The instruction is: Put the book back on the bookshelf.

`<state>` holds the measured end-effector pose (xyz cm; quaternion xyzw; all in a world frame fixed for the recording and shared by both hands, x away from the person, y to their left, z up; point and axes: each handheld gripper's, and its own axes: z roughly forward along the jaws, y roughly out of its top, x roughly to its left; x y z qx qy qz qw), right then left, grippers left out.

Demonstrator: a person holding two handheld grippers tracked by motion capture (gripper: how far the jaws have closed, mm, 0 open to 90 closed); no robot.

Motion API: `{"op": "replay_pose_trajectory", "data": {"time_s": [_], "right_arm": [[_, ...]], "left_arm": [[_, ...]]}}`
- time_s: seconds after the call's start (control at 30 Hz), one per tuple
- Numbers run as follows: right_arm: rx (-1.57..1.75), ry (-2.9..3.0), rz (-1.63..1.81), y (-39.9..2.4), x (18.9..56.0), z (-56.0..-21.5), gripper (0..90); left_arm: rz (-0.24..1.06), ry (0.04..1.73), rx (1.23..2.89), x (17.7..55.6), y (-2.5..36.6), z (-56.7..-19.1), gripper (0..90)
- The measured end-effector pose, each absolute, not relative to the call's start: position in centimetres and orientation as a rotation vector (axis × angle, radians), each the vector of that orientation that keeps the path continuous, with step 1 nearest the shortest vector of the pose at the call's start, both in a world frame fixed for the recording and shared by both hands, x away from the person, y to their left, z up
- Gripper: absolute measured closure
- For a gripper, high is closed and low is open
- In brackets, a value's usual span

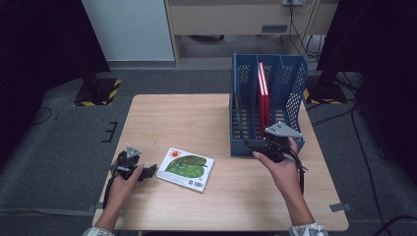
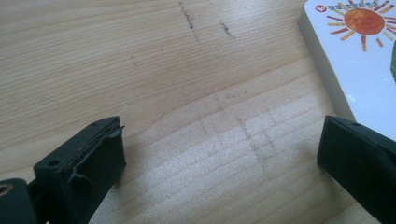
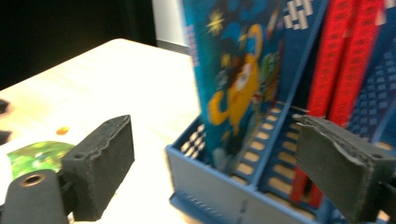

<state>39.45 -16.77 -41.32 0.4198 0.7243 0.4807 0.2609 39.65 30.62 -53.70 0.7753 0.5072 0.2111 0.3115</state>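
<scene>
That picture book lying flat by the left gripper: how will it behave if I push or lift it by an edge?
The picture book looks thick-edged like a board book, so probably stiff, not floppy. Its cover seems glossy, so it may slide on the wooden table rather than tip when pushed. Lying flat, an edge may be hard to get under; the open left gripper would likely need to nudge it first.

Wooden table (image 1: 187, 118), light grain, faint pencil-like marks on its surface. On it: a flat picture book (image 1: 186, 168) with a green leaf and sun cover, near edge, left of centre; a blue perforated file rack (image 1: 268, 105) at the far right, with red books (image 1: 264, 93) standing upright in its compartments.
</scene>
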Motion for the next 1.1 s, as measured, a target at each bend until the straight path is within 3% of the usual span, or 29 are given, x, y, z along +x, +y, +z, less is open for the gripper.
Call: {"op": "replay_pose_trajectory", "data": {"time_s": [0.73, 1.1], "right_arm": [[1.051, 2.11, 1.276, -11.4, 34.8, -46.2, 10.6], [0.991, 2.225, 1.227, -8.2, 33.9, -48.6, 19.1]], "left_arm": [[0.586, 1.28, 2.007, 38.5, 30.0, -52.4, 3.9], [0.499, 1.16, 2.047, 37.4, 27.5, -51.8, 5.3]]}}
